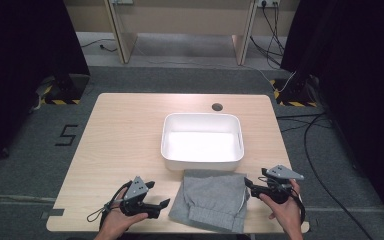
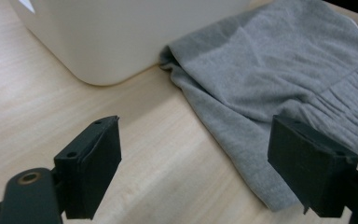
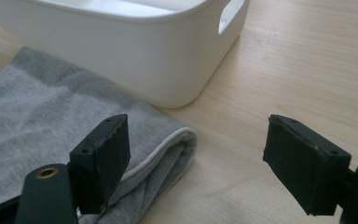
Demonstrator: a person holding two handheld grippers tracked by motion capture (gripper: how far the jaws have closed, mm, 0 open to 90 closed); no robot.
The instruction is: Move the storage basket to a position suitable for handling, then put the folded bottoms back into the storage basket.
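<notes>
A folded grey garment (image 1: 212, 199) with a gathered waistband lies at the table's near edge, just in front of a white plastic tub (image 1: 202, 159). My left gripper (image 1: 164, 206) hovers low at the garment's left edge, jaws open and nothing between them; in the left gripper view the grey cloth (image 2: 279, 88) lies just ahead and to the right, beside the tub's wall (image 2: 121, 32). My right gripper (image 1: 248, 184) is at the garment's right edge, open and empty. In the right gripper view the folded cloth edge (image 3: 163, 154) with its white trim lies by the left jaw, short of the tub (image 3: 135, 51).
The tub's inside looks empty and it has a handle slot (image 3: 230, 16) in its end wall. A round cable hole (image 1: 217, 107) sits near the table's far edge. Bare wood (image 1: 120, 135) lies left of the tub. Cables run on the floor at right.
</notes>
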